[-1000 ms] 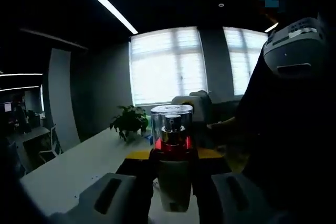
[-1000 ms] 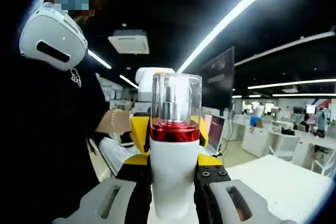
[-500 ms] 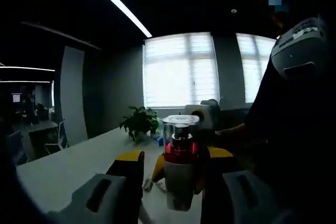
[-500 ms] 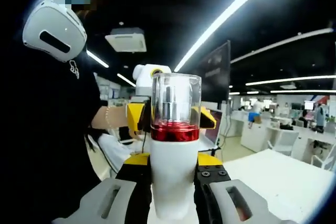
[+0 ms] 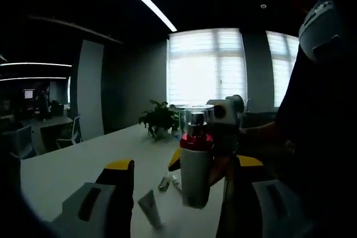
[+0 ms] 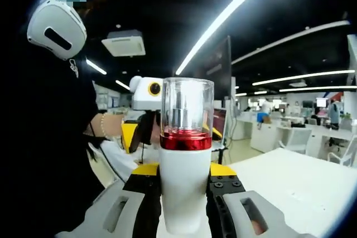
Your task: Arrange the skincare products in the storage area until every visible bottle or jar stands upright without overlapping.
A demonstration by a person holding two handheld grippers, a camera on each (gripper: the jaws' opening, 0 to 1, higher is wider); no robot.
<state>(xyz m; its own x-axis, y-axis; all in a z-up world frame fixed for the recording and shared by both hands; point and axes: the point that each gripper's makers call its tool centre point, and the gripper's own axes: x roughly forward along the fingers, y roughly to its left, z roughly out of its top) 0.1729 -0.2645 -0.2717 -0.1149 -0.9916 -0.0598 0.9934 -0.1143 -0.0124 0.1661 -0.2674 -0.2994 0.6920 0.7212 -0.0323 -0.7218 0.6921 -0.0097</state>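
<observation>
Right gripper view: right gripper [image 6: 182, 204] jaws pinch a white pump bottle [image 6: 185, 185] with red collar and clear cap, upright — carry step; left gripper [image 5: 178, 204] jaws spread beside it; next, lower onto the white worktop [image 5: 67, 168] near the small tube [image 5: 149, 208].

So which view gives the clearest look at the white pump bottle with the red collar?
The right gripper view: the white pump bottle stands upright, large and well lit, clamped in the right gripper. In the left gripper view the bottle is smaller, dim and backlit by the windows, beyond the open left gripper.

Bright blinded windows [image 5: 206, 68], a potted plant [image 5: 160, 119] and ceiling light strips [image 6: 223, 18] were seen around white desks [image 6: 290, 176].
</observation>
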